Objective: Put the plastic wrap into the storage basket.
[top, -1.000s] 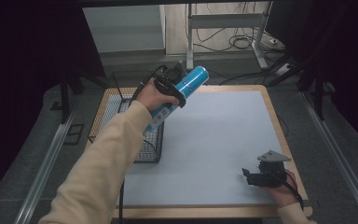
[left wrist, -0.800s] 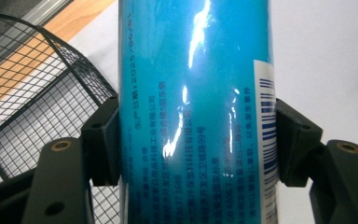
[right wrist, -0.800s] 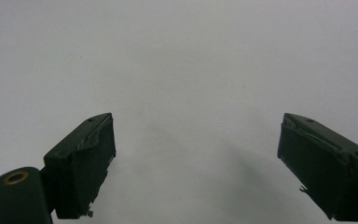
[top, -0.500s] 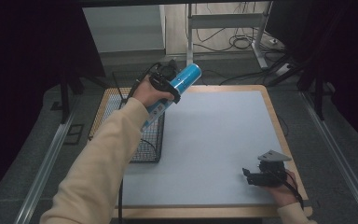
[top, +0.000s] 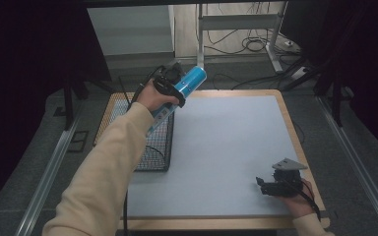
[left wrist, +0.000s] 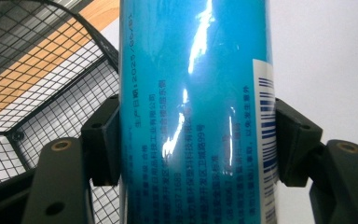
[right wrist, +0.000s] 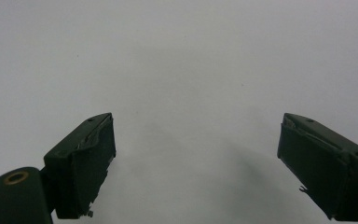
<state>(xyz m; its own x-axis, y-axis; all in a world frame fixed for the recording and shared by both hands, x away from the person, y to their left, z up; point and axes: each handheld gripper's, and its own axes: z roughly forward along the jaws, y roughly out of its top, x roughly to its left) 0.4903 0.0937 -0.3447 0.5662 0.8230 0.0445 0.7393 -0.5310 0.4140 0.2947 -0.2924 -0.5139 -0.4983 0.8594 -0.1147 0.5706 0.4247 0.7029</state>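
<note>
Table: pale grey mat on a wooden-edged top, bare across the middle.
Wire basket: black mesh, at the table's left edge, right below the can.
Blue can: glossy blue cylinder, tilted, white barcode strip and small print; held above the basket.
Left gripper: clamped on the can's sides.
Right gripper: jaws spread, nothing between them, near the table's front right corner.

High cam overhead; tong cams close, share mat.
</note>
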